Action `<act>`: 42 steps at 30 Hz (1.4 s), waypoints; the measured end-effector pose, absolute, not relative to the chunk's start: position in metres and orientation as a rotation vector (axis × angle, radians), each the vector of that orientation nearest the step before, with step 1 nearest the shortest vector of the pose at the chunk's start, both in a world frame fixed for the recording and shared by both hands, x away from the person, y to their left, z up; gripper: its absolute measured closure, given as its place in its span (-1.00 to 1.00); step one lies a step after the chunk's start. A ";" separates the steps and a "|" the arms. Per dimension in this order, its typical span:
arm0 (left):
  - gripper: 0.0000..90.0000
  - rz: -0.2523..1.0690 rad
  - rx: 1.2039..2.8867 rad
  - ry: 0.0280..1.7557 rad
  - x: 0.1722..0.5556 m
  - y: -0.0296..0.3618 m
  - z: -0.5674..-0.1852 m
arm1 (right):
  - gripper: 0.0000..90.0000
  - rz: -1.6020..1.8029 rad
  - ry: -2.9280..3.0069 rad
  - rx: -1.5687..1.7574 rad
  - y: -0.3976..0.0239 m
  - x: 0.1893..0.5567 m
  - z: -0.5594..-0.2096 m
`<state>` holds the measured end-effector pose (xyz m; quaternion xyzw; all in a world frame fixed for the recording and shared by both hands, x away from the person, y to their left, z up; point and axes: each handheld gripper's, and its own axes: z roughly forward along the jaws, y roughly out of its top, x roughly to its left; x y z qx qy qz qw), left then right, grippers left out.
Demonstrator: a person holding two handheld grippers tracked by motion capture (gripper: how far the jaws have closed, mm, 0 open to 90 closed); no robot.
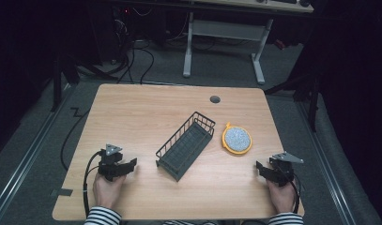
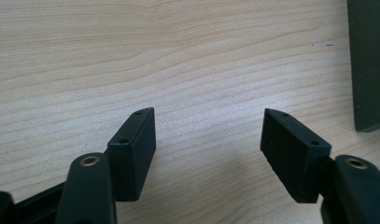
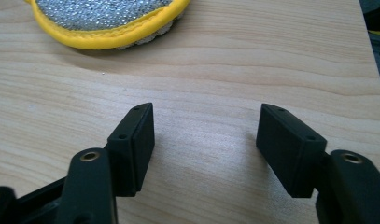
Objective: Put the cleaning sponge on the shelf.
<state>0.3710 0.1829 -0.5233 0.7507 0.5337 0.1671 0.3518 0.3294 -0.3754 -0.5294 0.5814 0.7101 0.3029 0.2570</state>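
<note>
At lower left of the high view, the left gripper [image 1: 125,167] rests on the surface [image 1: 141,112], jaws spread and empty. The wire basket [image 1: 185,145] lies diagonally at centre. Right of it sits the round scouring pad [image 1: 237,139], near the right gripper [image 1: 263,169], jaws likewise spread, probably staged for pickup. No legible writing.

The desk [image 1: 146,112] is light brown wood with wavy lines in it. On it, the wire basket [image 1: 185,145] is dark grey. Just beside the basket, the round scrubber [image 1: 236,139] is sparkly silver with a yellow edge. Both tongs, the left tongs [image 1: 130,164] and the right tongs [image 1: 260,167], are black. The sleeves [image 1: 102,216] have black and white stripes.
</note>
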 end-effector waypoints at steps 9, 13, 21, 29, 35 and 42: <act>-0.19 0.548 1.959 1.376 0.373 0.178 -0.533 | -0.12 0.822 1.942 1.574 -0.374 0.329 -0.529; -0.25 0.597 1.946 1.367 0.371 0.178 -0.536 | 0.01 0.769 2.013 1.588 -0.373 0.336 -0.522; -0.26 0.593 1.940 1.371 0.371 0.178 -0.536 | 0.05 0.862 2.015 1.532 -0.360 0.349 -0.496; -0.31 0.593 1.950 1.364 0.371 0.178 -0.536 | 0.00 0.876 2.039 1.543 -0.347 0.384 -0.472; -0.32 0.591 1.953 1.361 0.371 0.177 -0.536 | -0.03 0.838 2.057 1.562 -0.343 0.413 -0.469; -0.33 0.589 1.953 1.359 0.371 0.178 -0.536 | -0.03 0.830 2.078 1.661 -0.342 0.440 -0.483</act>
